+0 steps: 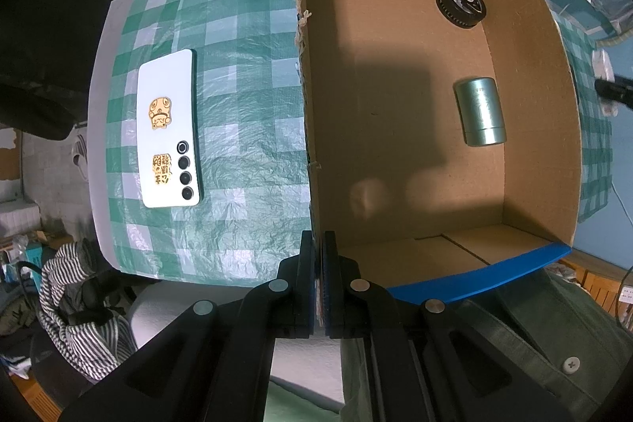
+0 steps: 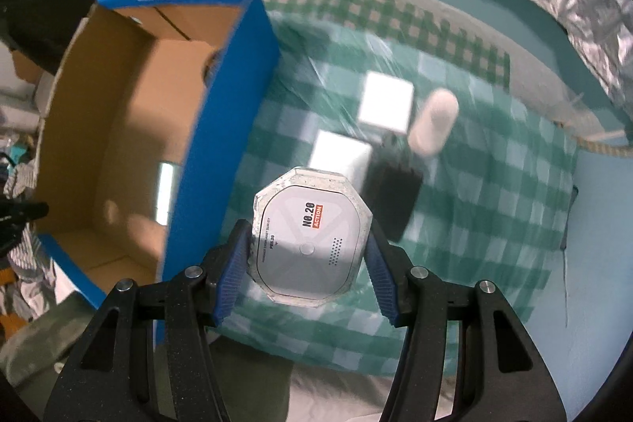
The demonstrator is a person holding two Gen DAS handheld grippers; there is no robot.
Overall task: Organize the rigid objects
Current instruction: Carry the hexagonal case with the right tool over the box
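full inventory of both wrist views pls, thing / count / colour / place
cardboard box: 1, brown inside, blue outside, open, on the table
metal canister: 1, pale green, lying on its side in the box
round ribbed disc: 1, black, in the box's far corner
phone: 1, white with gold stickers, camera side up, on the cloth left of the box
octagonal case: 1, grey-white, "NO.20 ACTION" label, held above the cloth
white blocks: 2, on the cloth right of the box, blurred
black flat item: 1, beside the blocks, blurred
white cylinder: 1, lying on the cloth, blurred
checked tablecloth: 1, green and white
left tongs: black, clamped on the box wall
right tongs: black, blue pads, gripping the case
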